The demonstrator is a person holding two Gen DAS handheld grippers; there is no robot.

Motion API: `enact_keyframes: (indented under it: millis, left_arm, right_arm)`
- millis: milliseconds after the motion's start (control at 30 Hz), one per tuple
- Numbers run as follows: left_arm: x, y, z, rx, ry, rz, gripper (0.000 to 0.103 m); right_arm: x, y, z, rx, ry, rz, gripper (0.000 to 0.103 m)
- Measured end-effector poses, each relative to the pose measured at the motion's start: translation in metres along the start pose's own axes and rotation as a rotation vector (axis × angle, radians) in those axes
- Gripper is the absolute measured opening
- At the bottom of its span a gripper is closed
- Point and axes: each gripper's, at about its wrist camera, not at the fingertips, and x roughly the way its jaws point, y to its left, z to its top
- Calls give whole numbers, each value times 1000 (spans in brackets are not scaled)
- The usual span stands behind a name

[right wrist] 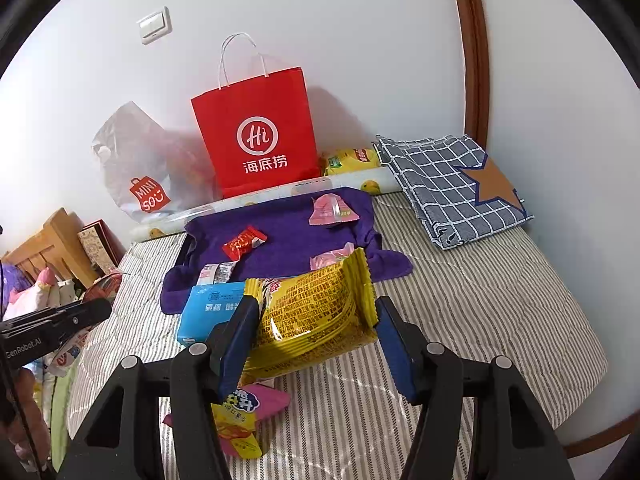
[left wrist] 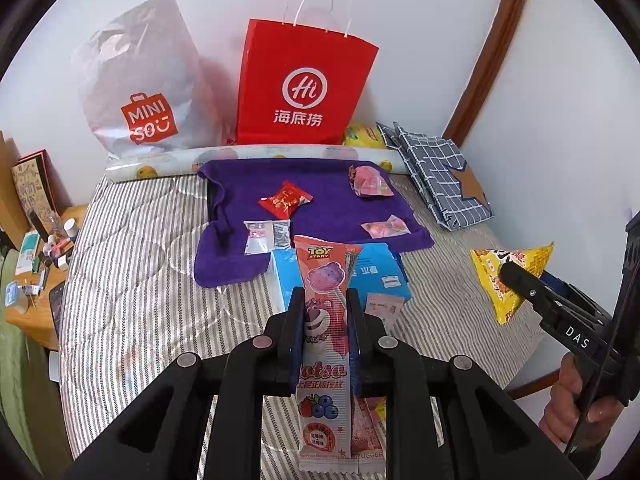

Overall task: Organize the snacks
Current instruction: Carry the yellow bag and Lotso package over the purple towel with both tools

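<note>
Pink lolly packet (left wrist: 326, 344) upright – left hand-held gripper (left wrist: 325, 312) | yellow packet (right wrist: 316, 312) – right hand-held gripper (right wrist: 316, 344)

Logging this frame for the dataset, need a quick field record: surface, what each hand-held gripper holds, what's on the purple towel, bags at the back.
surface: striped bed cover
left hand-held gripper: shut on Toy Story lollipop packet
right hand-held gripper: holds yellow snack bag; the far finger's contact is unclear
purple towel: red candy packet, two pink packets, white sachet
beside towel: blue box
back wall: red Haidilao paper bag, Miniso plastic bag
</note>
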Motion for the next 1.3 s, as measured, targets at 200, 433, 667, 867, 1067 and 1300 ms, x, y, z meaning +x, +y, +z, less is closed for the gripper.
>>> enact_keyframes:
  millis: [200, 433, 667, 867, 1067, 1300]
  left_arm:
    - [1, 4, 4, -3, -7, -4, 18]
    - [5, 13, 10, -17, -10, 2, 18]
    - [18, 30, 20, -57, -4, 16, 18]
    - [33, 43, 34, -90, -5, 5, 18]
    - [51, 43, 53, -90, -3, 10, 18]
    - [76, 43, 71, -89, 8, 12, 18]
  right_arm:
    - [3, 6, 4, -13, -5, 0, 57]
    - [16, 13, 12, -41, -4, 2, 57]
    - [36, 15, 25, -61, 2, 1, 57]
    - [59, 12, 41, -71, 13, -1, 57]
    - [80, 6, 58, -77, 21, 2, 57]
    - [103, -2, 72, -82, 27, 11, 57]
